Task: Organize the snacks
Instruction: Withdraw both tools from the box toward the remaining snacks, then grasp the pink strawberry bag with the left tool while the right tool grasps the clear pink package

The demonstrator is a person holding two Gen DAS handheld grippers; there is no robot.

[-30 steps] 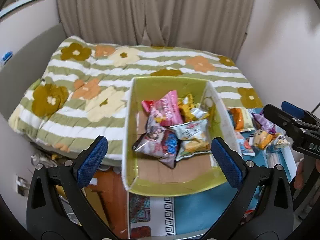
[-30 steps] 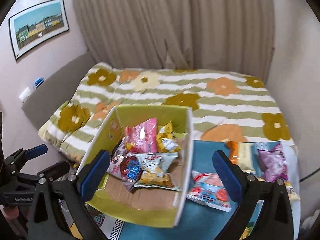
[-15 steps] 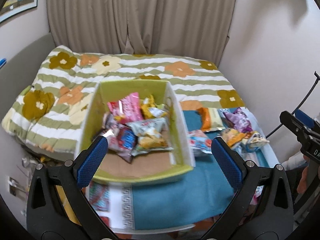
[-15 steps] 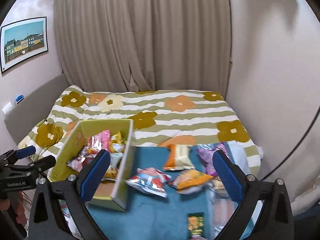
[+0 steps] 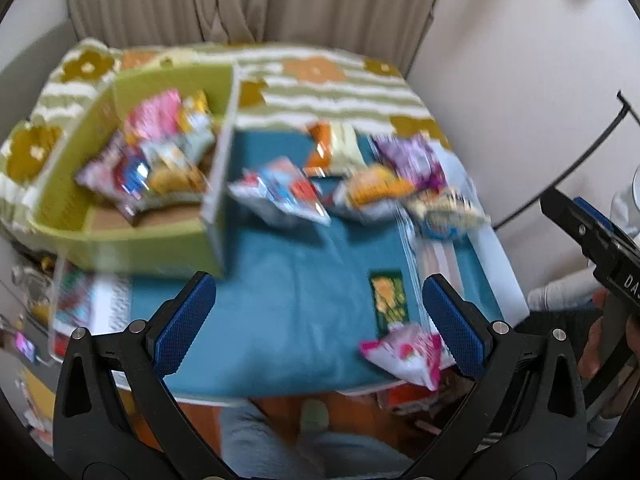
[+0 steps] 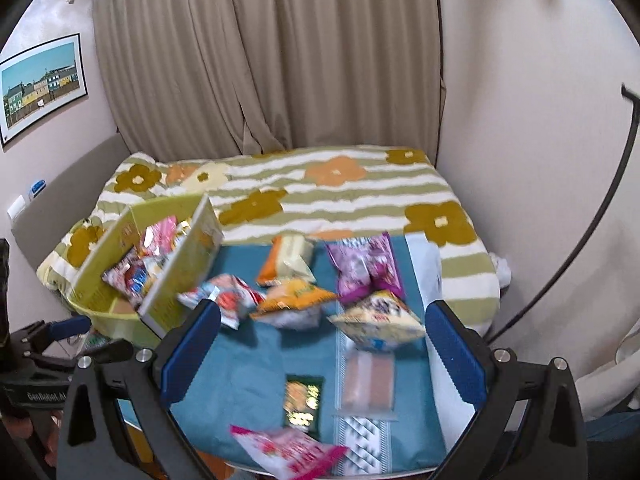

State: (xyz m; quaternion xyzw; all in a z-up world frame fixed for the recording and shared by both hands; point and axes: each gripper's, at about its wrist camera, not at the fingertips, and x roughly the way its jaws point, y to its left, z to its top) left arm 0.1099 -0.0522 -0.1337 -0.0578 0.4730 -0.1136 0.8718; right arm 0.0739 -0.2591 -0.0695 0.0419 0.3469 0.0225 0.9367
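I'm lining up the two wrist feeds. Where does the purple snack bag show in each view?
Left wrist view: purple snack bag upper right of centre, on the far part of the teal cloth.
Right wrist view: purple snack bag just right of centre, mid-height.
Shared landmark: the green box, on the left in both.

Glossy, crinkled foil snack packets [image 6: 294, 303]; matt green cardboard box [image 6: 182, 276]; soft teal cloth [image 6: 248, 376]; textured blue rubbery pads [image 6: 454, 350] on matt black plastic.
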